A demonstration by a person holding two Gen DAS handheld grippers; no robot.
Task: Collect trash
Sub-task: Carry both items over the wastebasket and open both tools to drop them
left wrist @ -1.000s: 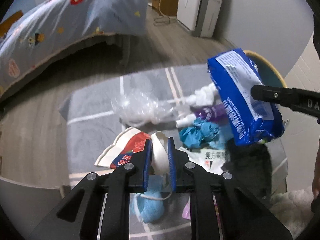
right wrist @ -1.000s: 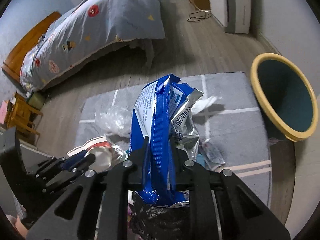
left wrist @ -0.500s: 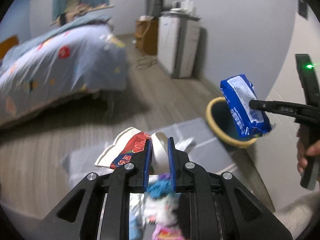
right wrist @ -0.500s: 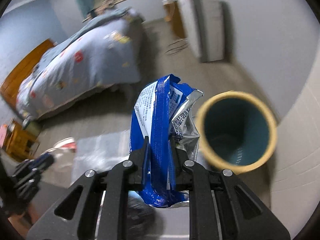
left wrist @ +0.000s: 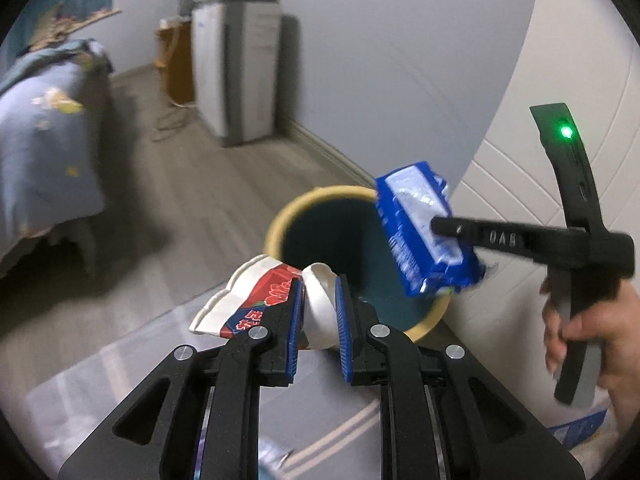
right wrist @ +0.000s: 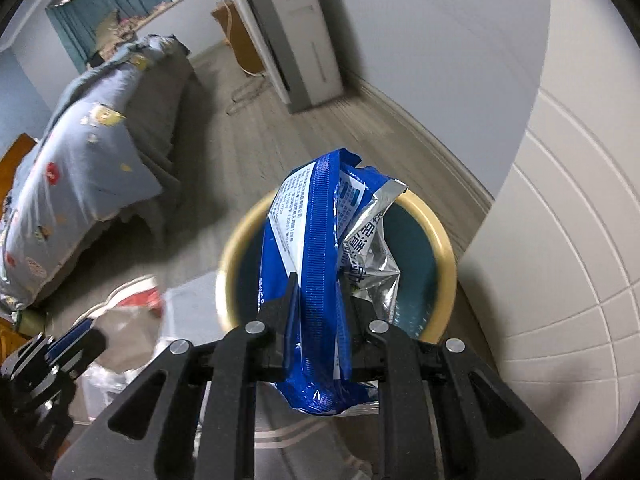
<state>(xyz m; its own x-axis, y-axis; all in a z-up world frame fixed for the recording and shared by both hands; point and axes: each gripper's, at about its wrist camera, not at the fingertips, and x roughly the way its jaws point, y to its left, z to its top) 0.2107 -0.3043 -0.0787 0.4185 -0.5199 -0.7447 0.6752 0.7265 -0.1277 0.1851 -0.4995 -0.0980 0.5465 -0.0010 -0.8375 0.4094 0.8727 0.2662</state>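
Now over the yellow-rimmed bin point(right wrist: 440, 240), away from the earlier trash pile: right fingers point(right wrist: 320, 292) clamping blue wrapper point(right wrist: 316, 240), left fingers point(left wrist: 318, 300) clamping crushed paper cup point(left wrist: 256, 296).

A bed with patterned blue bedding point(right wrist: 76, 152) lies at nine o'clock; a white cabinet point(right wrist: 288, 28) stands at twelve.

Blue wrapper point(right wrist: 316, 280), crushed cup point(left wrist: 316, 304), clamped
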